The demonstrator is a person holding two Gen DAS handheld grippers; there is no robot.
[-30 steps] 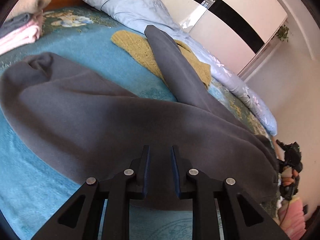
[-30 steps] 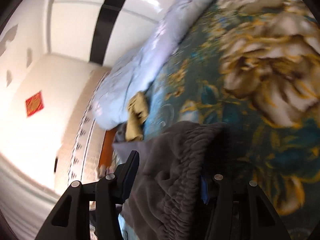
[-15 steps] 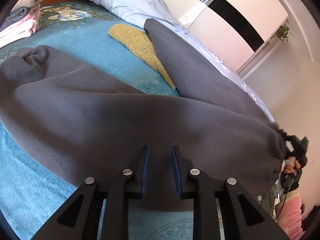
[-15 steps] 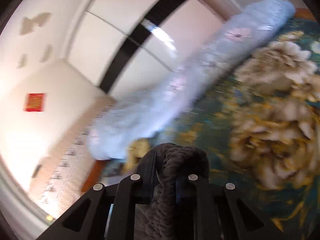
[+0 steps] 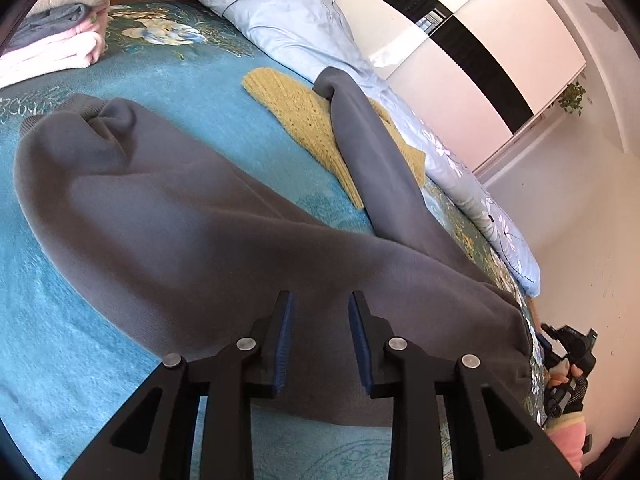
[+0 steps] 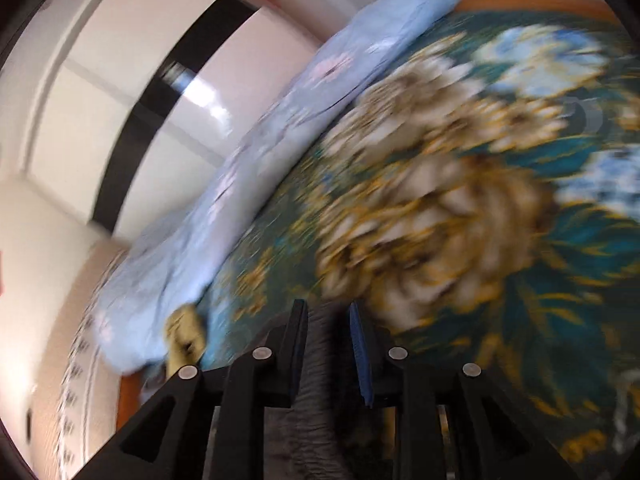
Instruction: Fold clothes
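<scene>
Left gripper (image 5: 320,312): jaws opening, a clear gap between the blue pads, wider than a second ago; nothing pinched, the grey trousers (image 5: 180,216) lying just beyond and under the tips.

Right gripper (image 6: 326,320): jaws opening from a tighter squeeze half a second ago; the trousers' gathered grey waistband (image 6: 320,420) sits between them, low near the roots, where earlier it bulged up past the tips. View blurred; whether the pads press the cloth cannot be told.

Trousers: spread on the teal bedspread (image 5: 48,320) ahead of the left jaws, one leg reaching left, the other running far right across a yellow knitted garment (image 5: 304,120).

Beyond: light blue quilt (image 5: 288,12); folded pink and grey stack (image 5: 52,40) far left.
</scene>
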